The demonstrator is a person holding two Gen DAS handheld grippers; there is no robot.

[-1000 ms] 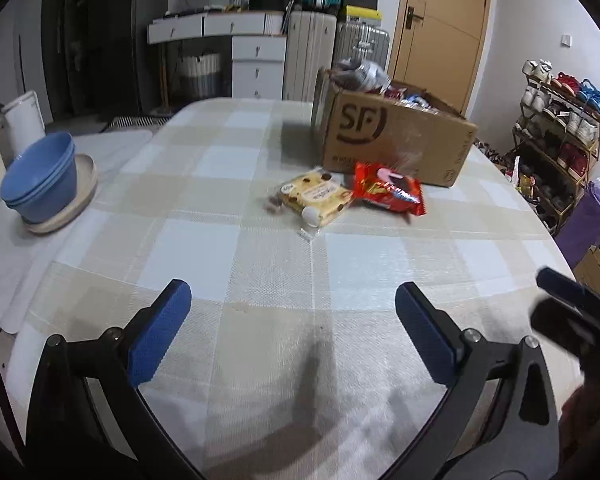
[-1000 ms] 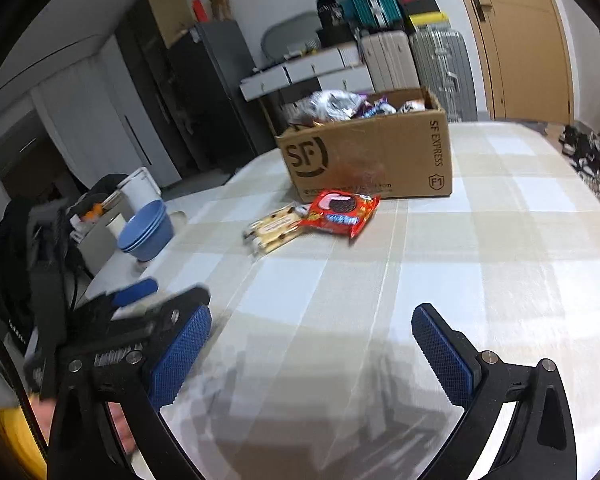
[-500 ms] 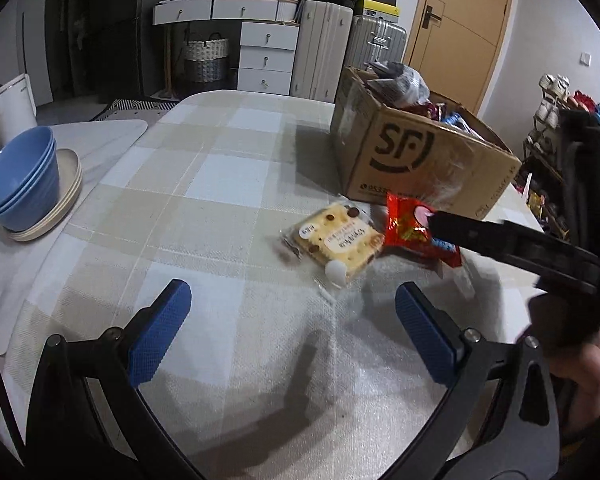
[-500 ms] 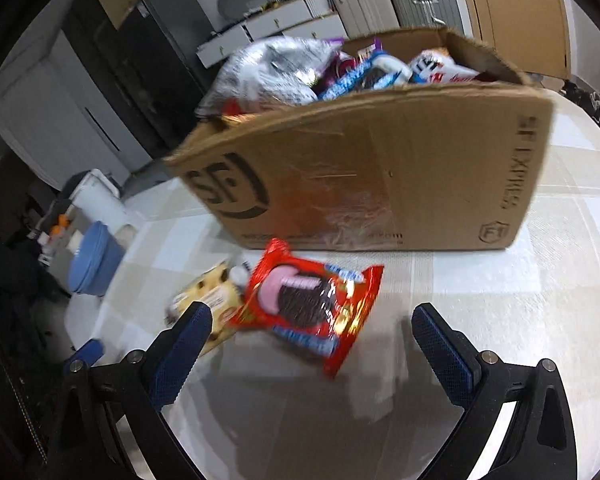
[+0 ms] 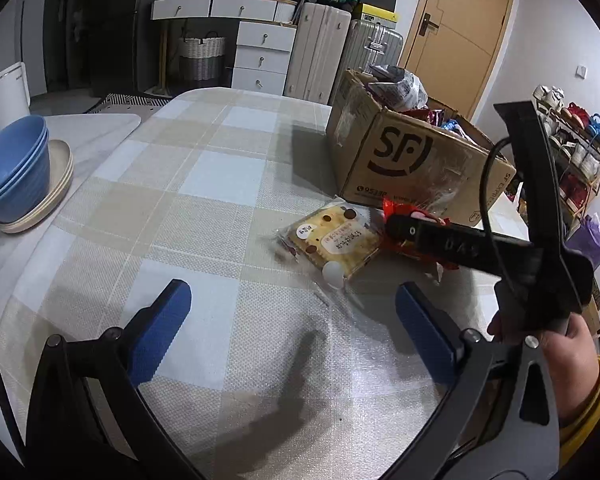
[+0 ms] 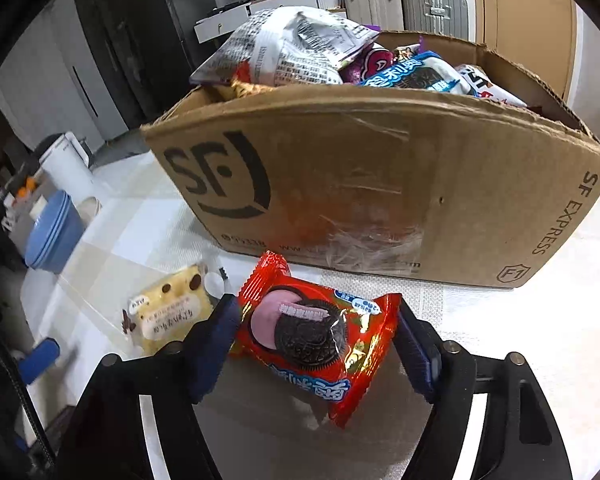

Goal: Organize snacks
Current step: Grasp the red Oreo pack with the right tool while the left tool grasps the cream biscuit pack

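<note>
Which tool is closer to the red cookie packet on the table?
Right. The right tool straddles the red cookie packet, fingers on either side; the left tool hangs back, open over the checked tablecloth.

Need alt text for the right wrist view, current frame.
The right tongs straddle a red cookie packet lying on the checked tablecloth, blue pads at both its edges. Behind it stands an open SF Express cardboard box heaped with snacks; a yellow cake packet lies to the left.

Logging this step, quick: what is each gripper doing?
Left gripper: open, empty.
Right gripper: fingers either side of the red foil cookie packet; grip cannot be told.
</note>
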